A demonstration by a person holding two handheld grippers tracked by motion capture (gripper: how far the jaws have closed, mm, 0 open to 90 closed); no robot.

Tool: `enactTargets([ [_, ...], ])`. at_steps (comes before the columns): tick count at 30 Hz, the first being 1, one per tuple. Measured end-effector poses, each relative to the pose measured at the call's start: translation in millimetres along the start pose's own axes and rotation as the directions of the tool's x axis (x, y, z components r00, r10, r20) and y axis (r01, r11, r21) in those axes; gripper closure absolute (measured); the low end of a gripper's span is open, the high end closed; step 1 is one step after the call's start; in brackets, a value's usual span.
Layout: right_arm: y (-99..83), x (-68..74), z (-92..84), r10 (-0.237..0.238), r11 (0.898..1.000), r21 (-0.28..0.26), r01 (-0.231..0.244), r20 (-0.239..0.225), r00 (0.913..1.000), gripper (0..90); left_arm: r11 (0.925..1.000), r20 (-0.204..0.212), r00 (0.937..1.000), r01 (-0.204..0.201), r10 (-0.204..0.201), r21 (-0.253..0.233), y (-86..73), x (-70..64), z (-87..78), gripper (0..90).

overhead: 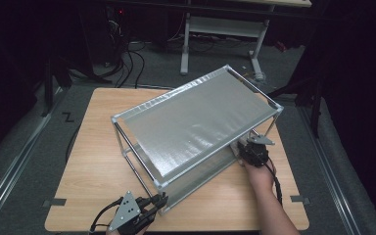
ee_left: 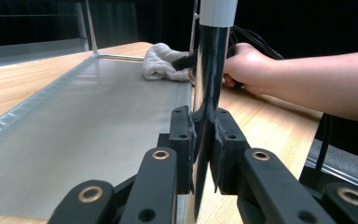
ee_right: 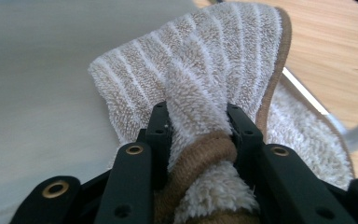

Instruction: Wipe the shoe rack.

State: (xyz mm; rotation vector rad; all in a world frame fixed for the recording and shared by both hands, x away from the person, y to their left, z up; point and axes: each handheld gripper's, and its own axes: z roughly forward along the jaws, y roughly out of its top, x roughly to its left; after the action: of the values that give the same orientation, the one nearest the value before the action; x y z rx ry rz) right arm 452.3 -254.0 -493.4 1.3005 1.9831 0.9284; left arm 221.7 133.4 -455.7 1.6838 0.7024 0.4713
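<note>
1. Left gripper (ee_left: pixel 204 154): jaws clamped on the near corner post (ee_left: pixel 209 84) of the metal shelf rack (overhead: pixel 196 117); it steadies the frame at the table's (overhead: pixel 93 161) front edge.
2. Right gripper (ee_right: pixel 198 135): jaws pinched on a bunched fold of the towel (ee_right: pixel 205 79); the brown hem sits between the pads.
3. Towel location: on the rack's lower shelf (ee_left: pixel 88 126), at its far corner as the left gripper view has it, touching the grey surface; in the high view the right gripper (overhead: pixel 252 149) reaches in under the top shelf on the rack's right side.
4. Handling, towel: soft, light terry, limp; likely drags with some friction rather than slipping; a gathered fold near the hem gives the safest hold.
5. Handling, rack: stiff, thin metal, probably light enough to slide when wiped; best held at a post.
6. Count: 1 towel; 1 rack with 2 shelves; 2 grippers; 1 table.
</note>
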Motion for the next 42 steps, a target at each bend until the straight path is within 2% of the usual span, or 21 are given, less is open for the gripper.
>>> enactTargets([
  [6,-5.3,29.0,-10.6,-0.045,0.999,-0.012,0.044,-0.077,0.9960,67.5,1.0000,-0.001,1.0000,0.000,0.000,0.001,0.2,0.0,0.1,80.1],
  [12,-10.5,63.1,-20.5,-0.082,0.997,-0.022,0.079,-0.144,0.9862,67.5,1.0000,0.000,1.0000,-0.001,0.001,0.002,0.4,-0.7,0.2,80.1],
  [21,-15.8,109.2,-33.1,-0.121,0.993,-0.035,0.116,-0.224,0.9671,67.4,1.0000,0.002,1.0000,-0.005,0.005,0.003,0.6,-0.5,0.5,80.2],
  [25,-18.7,129.9,-40.3,-0.139,0.990,-0.038,0.134,-0.267,0.9535,67.4,1.0000,0.001,1.0000,-0.004,0.004,0.003,0.7,-0.7,0.6,80.2],
  [29,-22.3,153.1,-47.8,-0.164,0.986,-0.053,0.155,-0.316,0.9344,67.4,1.0000,0.002,1.0000,-0.004,0.004,0.002,0.8,-0.6,0.7,80.2],
  [31,-23.8,164.1,-51.6,-0.186,0.983,-0.063,0.175,-0.348,0.9189,67.4,1.0000,0.003,1.0000,-0.006,0.006,0.001,0.8,-0.5,0.9,80.2],
  [36,-29.0,192.7,-61.7,-0.197,0.980,-0.077,0.182,-0.416,0.8876,67.3,1.0000,0.003,1.0000,-0.006,0.006,0.001,0.8,-0.7,1.1,80.2],
  [38,-30.3,201.8,-64.6,-0.207,0.978,-0.088,0.188,-0.436,0.8759,67.3,1.0000,0.003,1.0000,-0.006,0.006,0.001,0.9,-0.8,1.2,80.3],
  [39,-31.1,206.3,-66.7,-0.195,0.981,-0.077,0.180,-0.454,0.8696,67.3,1.0000,0.003,1.0000,-0.004,0.004,0.000,0.8,-1.1,1.3,80.3],
  [42,-32.8,216.8,-70.8,-0.201,0.979,-0.081,0.186,-0.492,0.8470,67.3,1.0000,0.005,1.0000,-0.006,0.006,0.000,0.9,-1.0,1.6,80.3],
])
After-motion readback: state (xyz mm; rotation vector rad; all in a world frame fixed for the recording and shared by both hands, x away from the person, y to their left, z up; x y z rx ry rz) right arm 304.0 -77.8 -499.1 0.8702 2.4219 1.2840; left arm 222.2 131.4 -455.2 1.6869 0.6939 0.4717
